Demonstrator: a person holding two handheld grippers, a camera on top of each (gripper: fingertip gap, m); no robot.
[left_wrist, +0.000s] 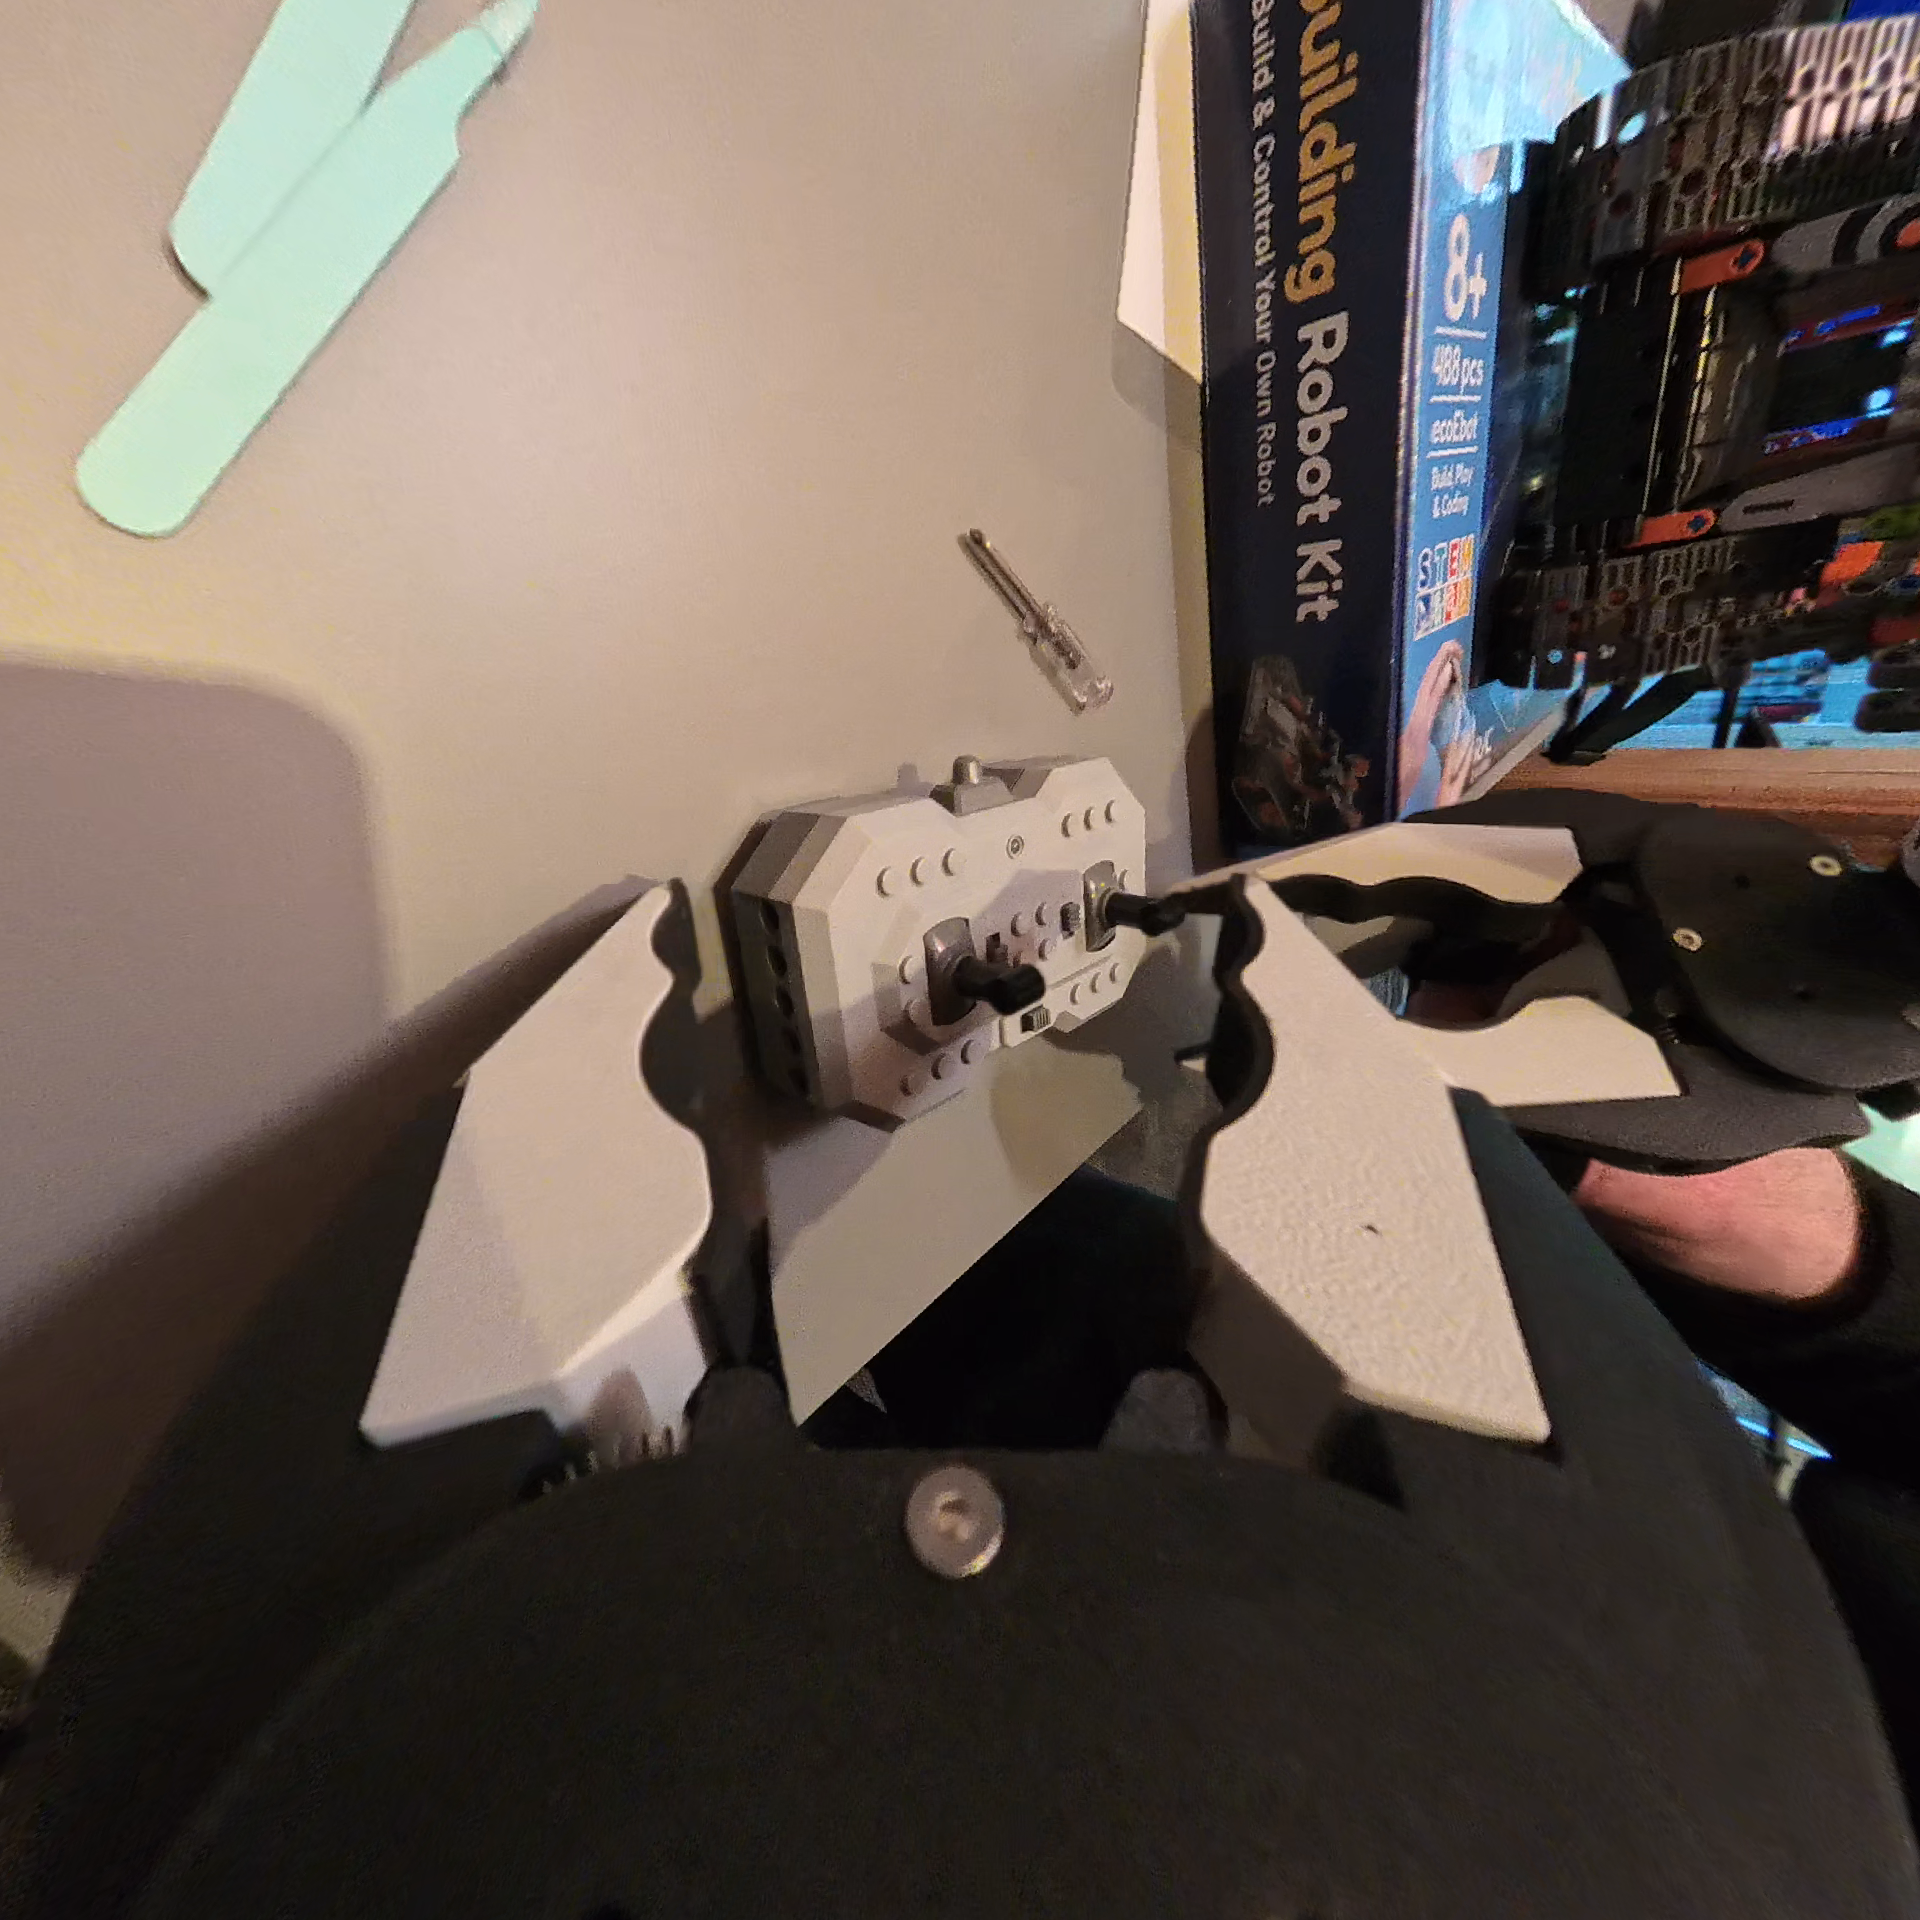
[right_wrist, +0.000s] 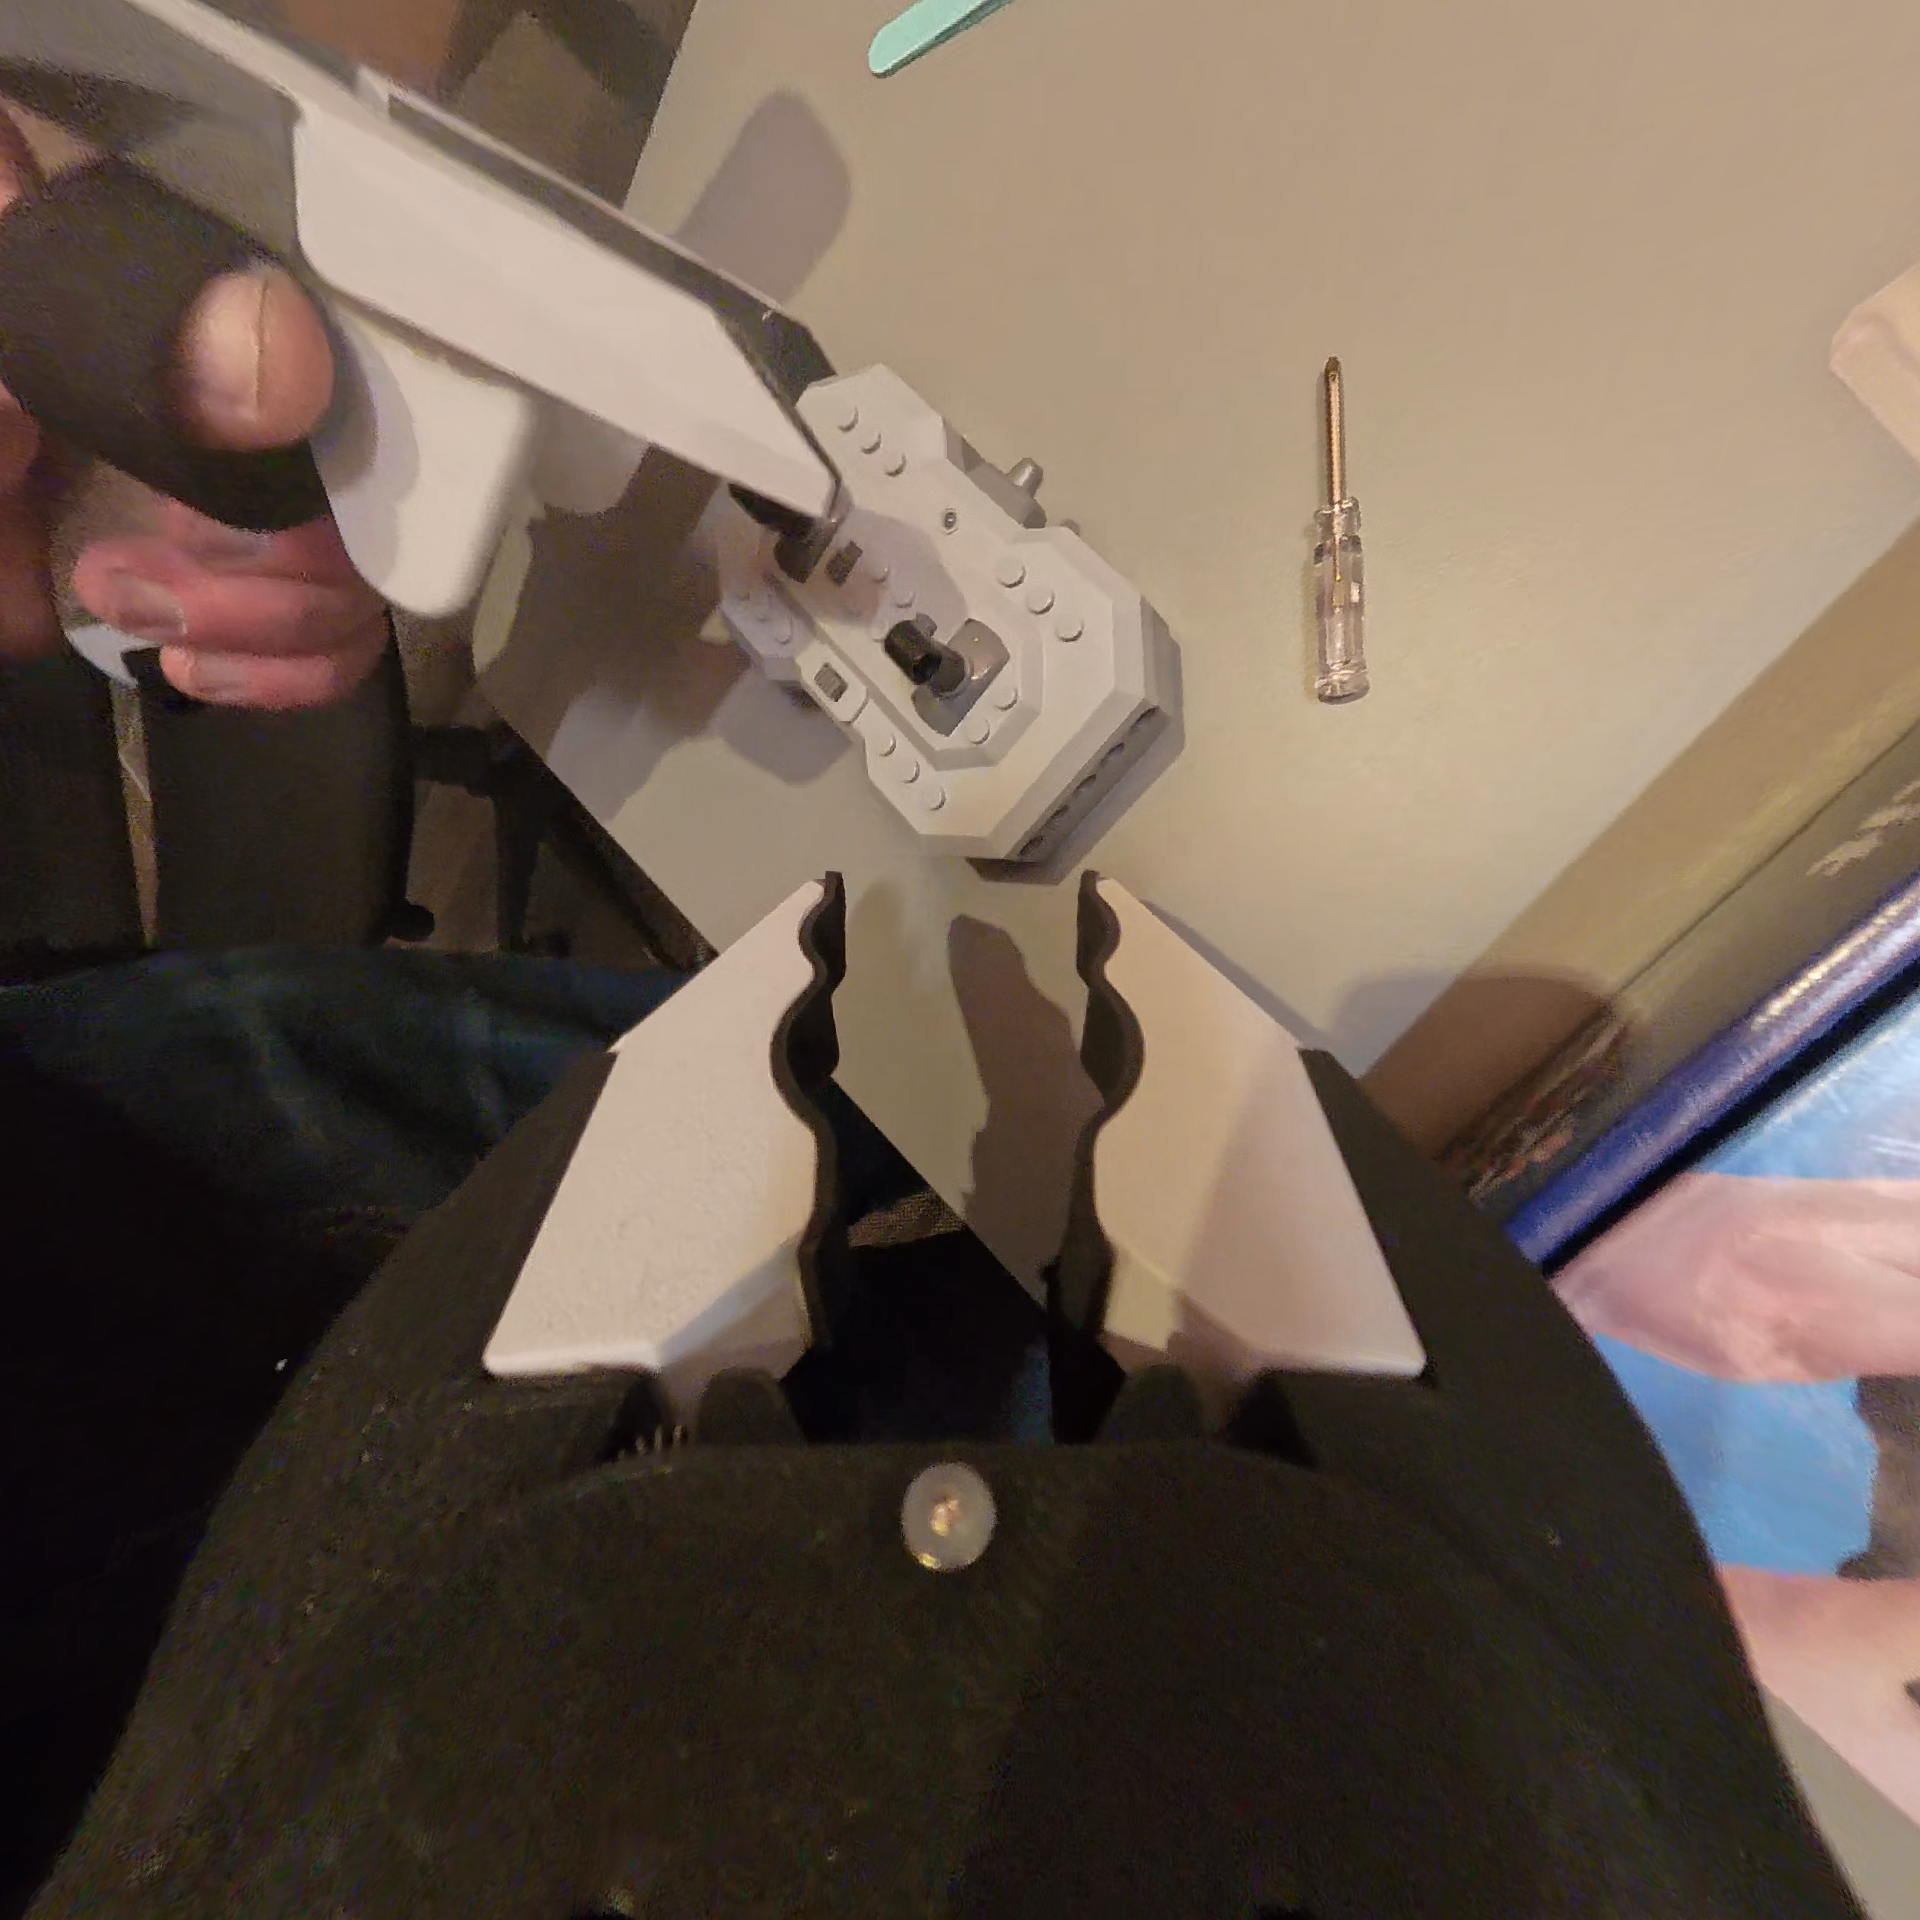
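A grey two-lever remote controller (left_wrist: 935, 914) lies on the beige table (left_wrist: 623, 520) near its edge. My left gripper (left_wrist: 956, 896) is open wide, with a fingertip on each side of the controller. Its right fingertip (left_wrist: 1242, 904) is at the black lever on the controller's right end; I cannot tell if it touches. My right gripper (right_wrist: 961, 883) is open and empty, with its tips just short of the controller's near end (right_wrist: 966, 727). The right gripper also shows in the left wrist view (left_wrist: 1340, 935), coming in from the right. The left gripper's finger (right_wrist: 623, 343) reaches over the controller from the upper left.
A small screwdriver with a clear handle (left_wrist: 1039, 623) lies beyond the controller and shows in the right wrist view (right_wrist: 1335, 540). Mint green strips (left_wrist: 260, 260) lie at the far left. A blue toy kit box (left_wrist: 1351, 416) stands at the right. A hand (right_wrist: 208, 468) holds the left gripper.
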